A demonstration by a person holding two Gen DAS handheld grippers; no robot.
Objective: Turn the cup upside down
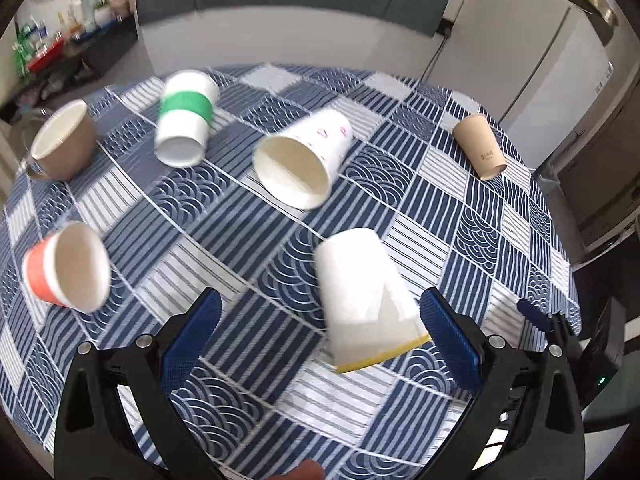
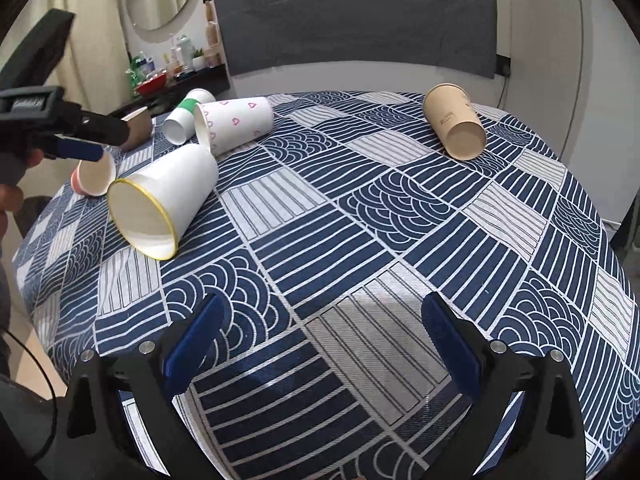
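Cups lie scattered on their sides across a round table [image 2: 400,240] under a blue-and-white patterned cloth. From the left: a brown mug [image 1: 64,142] at the far edge, a red-banded cup [image 1: 66,266] below it, a green-banded cup [image 1: 186,118], a white cup with pink hearts [image 1: 304,160], a plain white cup with a yellow rim [image 1: 366,300], and far to the right a tan cup [image 1: 480,148].

The yellow-rimmed cup lies tipped over just ahead of the left gripper [image 1: 320,324], nearer its right finger than its left; the rim sits close to that blue pad, but I can't tell whether they touch. The fingers stand wide apart and hold nothing. In the right wrist view the same cup [image 2: 164,204] lies well off to the left with its mouth towards the camera, and the left gripper [image 2: 76,148] hovers above and just behind it, gripped by a hand at the frame's edge.

The right gripper [image 2: 324,336] hangs low over bare cloth near the table's near edge, fingers spread wide and empty, well apart from every cup.

The tan cup [image 2: 454,126] carries small printed writing on its side, too small to read.
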